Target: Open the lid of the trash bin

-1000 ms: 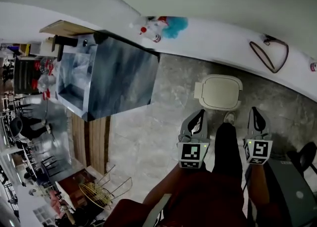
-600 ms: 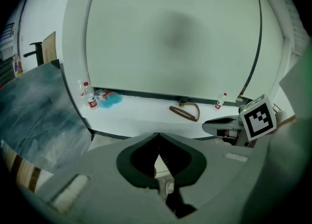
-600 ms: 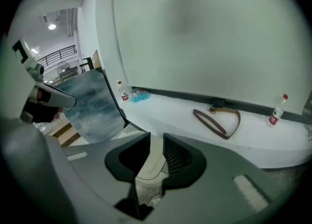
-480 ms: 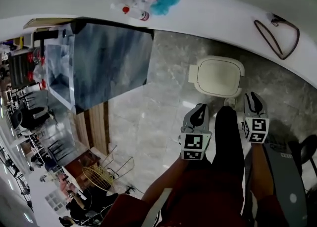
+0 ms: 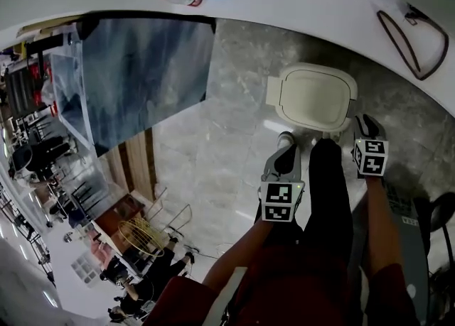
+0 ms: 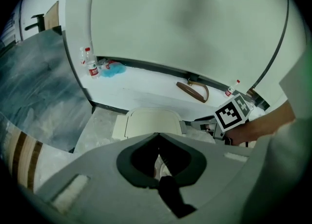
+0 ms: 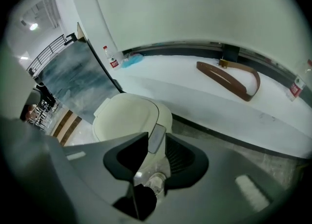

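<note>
Marble floor [image 5: 213, 147] w/ bin [image 5: 313, 97], white ledge [image 5: 306, 5]

No word, brand or number can be read anywhere. The bottles [image 6: 90, 65] on the white ledge [image 6: 146, 87] carry red labels, too small to make out. Each marker cube [image 5: 278, 202] [image 5: 370, 157] bears only black-and-white square patterns, no letters.

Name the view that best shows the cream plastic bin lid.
Head view: nearly the whole cream plastic lid shows from above, closed. Both gripper views show it obliquely, its near part cut off.
</note>
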Motion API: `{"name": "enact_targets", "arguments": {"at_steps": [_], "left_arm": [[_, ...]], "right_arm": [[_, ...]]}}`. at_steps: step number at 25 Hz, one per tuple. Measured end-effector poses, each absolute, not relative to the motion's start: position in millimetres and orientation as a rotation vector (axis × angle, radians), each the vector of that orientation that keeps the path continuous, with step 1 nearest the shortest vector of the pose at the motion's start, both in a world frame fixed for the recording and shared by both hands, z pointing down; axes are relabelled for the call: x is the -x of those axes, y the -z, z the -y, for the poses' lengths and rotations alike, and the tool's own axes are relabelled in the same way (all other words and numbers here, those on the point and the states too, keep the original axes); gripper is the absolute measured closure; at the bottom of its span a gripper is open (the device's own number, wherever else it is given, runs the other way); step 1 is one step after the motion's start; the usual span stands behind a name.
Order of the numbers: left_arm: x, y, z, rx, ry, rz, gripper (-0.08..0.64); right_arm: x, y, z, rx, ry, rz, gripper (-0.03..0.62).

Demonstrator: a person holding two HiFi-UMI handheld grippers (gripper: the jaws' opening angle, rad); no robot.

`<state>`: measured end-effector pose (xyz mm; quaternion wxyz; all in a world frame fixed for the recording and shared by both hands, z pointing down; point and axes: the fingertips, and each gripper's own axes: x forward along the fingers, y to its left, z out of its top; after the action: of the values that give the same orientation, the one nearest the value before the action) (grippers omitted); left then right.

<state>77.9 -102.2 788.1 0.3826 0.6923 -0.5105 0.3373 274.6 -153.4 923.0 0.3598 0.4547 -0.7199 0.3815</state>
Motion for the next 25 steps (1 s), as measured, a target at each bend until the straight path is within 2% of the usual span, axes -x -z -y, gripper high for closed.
{"name": "enact_targets", "arguments": {"at_steps": [9, 25], "left_arm": [[-85, -830, 86, -1.637, -0.934, 1.194, 0.555], [-85, -845, 65, -1.539, -0.971, 1.151, 0.555]], "right_arm": [[-273, -970, 162, -1.075, -0.996, 1.815, 0.483], [-272, -981, 162, -0.958, -0.989, 1.811, 0.485]]}}
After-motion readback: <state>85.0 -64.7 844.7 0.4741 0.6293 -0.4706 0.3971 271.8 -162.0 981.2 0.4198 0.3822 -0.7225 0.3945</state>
